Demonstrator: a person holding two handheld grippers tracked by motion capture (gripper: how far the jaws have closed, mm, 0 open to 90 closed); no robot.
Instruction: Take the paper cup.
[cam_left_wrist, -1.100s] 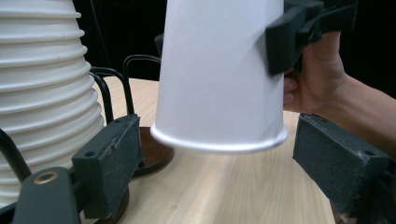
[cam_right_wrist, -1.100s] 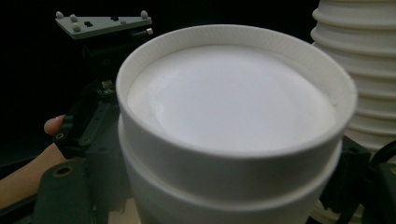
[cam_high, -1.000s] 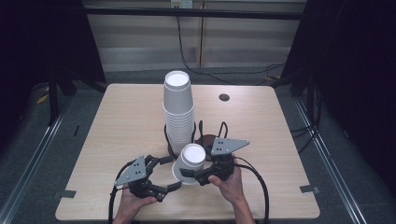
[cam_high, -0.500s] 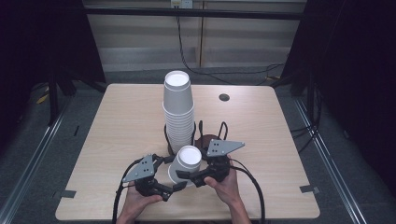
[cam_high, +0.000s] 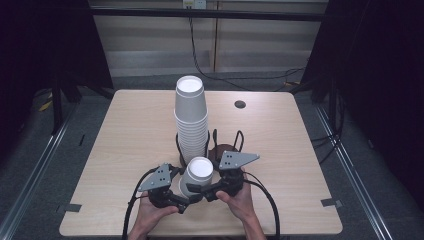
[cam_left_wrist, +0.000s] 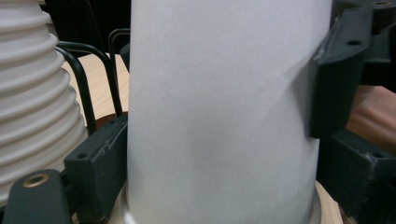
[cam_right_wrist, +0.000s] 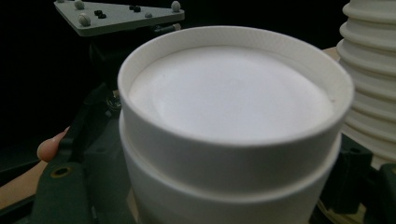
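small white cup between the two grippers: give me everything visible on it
The small white cup looks like paper or foam, upside down, its recessed base facing up; the right gripper view shows a second cup nested under it as a step in the wall. It stands on the table near the front edge, just in front of the tall cup stack. The left gripper and right gripper press black jaws against its sides.

The near middle of the table was blocked by the upturned cups, hemmed by the left tool and the right tool. Just beyond them, passage was barred by the tall cup stack and the black wire holder. Open room was left along the left and right sides and across the far edge, broken by a small dark hole.
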